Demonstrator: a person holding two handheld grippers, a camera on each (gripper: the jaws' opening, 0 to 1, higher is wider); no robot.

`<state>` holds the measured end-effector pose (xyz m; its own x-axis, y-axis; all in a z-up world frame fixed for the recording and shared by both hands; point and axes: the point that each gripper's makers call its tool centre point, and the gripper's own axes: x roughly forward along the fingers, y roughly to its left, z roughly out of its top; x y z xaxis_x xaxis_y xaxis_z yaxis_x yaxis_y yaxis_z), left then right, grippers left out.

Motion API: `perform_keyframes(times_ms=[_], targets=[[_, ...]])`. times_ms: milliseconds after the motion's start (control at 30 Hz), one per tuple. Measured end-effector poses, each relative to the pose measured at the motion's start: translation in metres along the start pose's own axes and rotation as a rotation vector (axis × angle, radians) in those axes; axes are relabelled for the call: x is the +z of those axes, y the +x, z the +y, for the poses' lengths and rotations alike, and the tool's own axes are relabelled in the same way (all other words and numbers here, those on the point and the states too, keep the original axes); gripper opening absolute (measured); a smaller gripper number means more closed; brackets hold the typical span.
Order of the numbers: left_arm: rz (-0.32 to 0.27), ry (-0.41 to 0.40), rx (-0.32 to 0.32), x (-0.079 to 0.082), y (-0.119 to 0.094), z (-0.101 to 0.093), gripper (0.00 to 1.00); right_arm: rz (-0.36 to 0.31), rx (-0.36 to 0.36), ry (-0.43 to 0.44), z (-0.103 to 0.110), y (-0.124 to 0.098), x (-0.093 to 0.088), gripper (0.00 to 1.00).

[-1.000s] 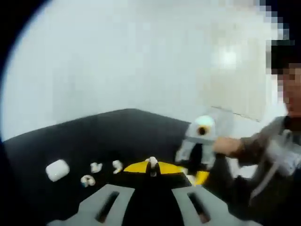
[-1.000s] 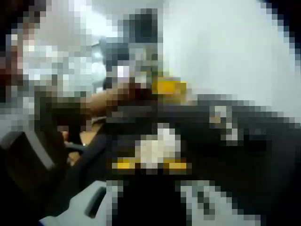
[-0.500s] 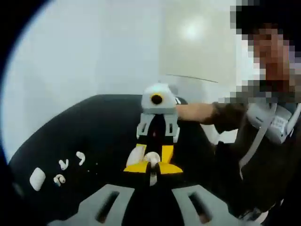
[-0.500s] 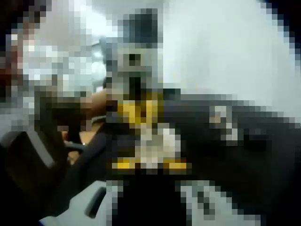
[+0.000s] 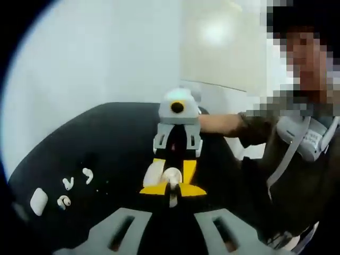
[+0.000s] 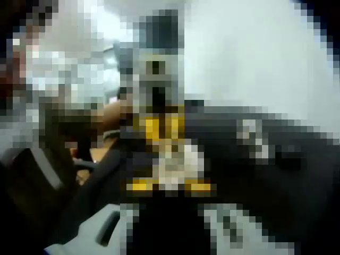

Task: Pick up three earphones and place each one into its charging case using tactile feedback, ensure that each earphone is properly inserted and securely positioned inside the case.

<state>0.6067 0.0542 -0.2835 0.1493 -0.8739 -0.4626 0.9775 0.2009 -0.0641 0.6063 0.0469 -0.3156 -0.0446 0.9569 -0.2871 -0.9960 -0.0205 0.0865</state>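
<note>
Only unmarked white earphones [image 5: 68, 184], case [image 5: 39, 201].

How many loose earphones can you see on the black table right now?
3, clustered at the left: one farthest back, one nearer, one nearest, beside the white case. Others may be hidden.

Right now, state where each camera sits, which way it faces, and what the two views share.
Left gripper view: rides the left tool, facing across the black table at the right tool; a forearm shows.
Right gripper view: rides the right tool, facing the left tool; heavily blurred.
Shared: the tools face each other, with a small white piece between their tips.
</note>
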Motion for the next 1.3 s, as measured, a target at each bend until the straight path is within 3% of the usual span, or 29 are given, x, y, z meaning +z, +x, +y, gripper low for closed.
perform_keyframes(times_ms=[133, 267, 400, 500, 733, 1300], targets=[[0.009, 0.019, -0.001, -0.002, -0.001, 0.000, 0.07, 0.000, 0.001, 0.000, 0.000, 0.000, 0.000, 0.22], [-0.066, -0.001, 0.021, 0.011, -0.010, 0.004, 0.11, 0.000, 0.003, 0.000, 0.000, 0.000, 0.001, 0.22], [-0.093, -0.005, 0.046, 0.011, -0.017, 0.009, 0.11, 0.001, 0.005, -0.001, 0.001, -0.001, 0.001, 0.22], [-0.108, -0.007, 0.023, 0.009, -0.018, 0.004, 0.11, 0.002, 0.005, -0.001, 0.001, -0.001, 0.001, 0.22], [-0.124, 0.025, 0.032, -0.002, -0.010, -0.002, 0.08, 0.007, 0.007, -0.008, 0.001, -0.001, 0.000, 0.22], [-0.156, 0.015, 0.027, 0.001, -0.005, -0.004, 0.04, 0.009, 0.009, -0.029, 0.003, -0.001, -0.001, 0.22]])
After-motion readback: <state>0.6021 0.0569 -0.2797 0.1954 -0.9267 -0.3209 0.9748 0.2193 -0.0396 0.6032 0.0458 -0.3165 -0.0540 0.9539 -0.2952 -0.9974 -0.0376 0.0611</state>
